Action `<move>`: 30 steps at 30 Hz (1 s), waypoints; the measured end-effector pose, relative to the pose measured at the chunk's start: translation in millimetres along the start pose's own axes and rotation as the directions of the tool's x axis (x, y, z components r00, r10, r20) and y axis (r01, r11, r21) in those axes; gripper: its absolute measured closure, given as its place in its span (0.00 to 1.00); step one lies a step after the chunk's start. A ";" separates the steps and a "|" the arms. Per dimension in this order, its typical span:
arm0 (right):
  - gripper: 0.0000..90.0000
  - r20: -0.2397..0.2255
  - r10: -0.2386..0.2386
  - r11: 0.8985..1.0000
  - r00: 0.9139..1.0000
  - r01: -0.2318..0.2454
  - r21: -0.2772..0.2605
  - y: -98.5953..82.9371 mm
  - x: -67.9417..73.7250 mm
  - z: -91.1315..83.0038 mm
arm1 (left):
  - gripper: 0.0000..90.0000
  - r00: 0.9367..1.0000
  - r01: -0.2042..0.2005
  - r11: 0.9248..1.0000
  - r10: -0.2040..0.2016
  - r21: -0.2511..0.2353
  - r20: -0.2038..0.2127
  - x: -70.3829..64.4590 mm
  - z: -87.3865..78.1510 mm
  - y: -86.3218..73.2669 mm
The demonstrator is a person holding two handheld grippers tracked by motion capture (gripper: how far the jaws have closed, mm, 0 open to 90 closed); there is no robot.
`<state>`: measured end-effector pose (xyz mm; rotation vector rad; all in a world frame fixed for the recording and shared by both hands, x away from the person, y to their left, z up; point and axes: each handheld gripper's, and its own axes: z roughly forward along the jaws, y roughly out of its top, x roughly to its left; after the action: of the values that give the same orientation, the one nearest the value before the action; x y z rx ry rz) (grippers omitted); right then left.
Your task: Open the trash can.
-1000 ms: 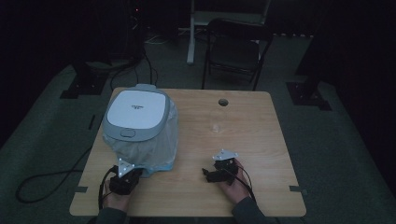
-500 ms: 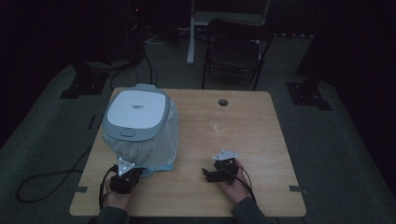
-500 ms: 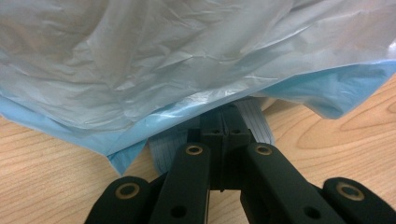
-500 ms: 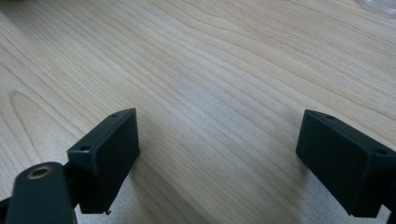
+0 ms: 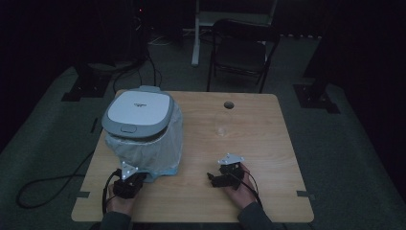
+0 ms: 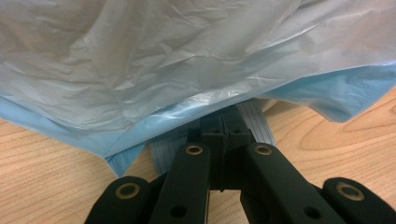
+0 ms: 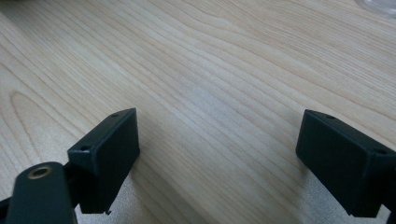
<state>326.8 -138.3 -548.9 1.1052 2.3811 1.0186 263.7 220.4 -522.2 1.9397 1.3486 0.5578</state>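
At the near left of the tabletop [image 5: 201,201], I hold my left hand-held gripper [image 5: 128,182] low, its jaws pressed together at the hem of the thin blue-white plastic bag [image 6: 187,70]. This bag drapes crumpled over the white bin [image 5: 139,112]. My right hand-held gripper [image 5: 225,173] rests wide apart on bare wood.

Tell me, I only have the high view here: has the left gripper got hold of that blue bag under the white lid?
Observer: In the left gripper view, the left gripper has its jaws closed together, tips tucked under the bag's hem. I can't tell whether plastic is pinched.
Operator: And the right one?
Observer: In the right gripper view, the right gripper is wide open, with bare table between its jaws.
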 end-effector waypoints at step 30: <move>0.14 -0.001 -0.006 1.000 1.000 0.006 -0.001 0.5 -0.1 0.6 | 1.00 1.000 -0.012 0.999 0.013 0.030 -0.019 -2.1 5.4 -0.6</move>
<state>327.4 -137.9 -549.0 1.0970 2.3830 1.0184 266.3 216.9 -526.1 1.9724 1.3645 0.5671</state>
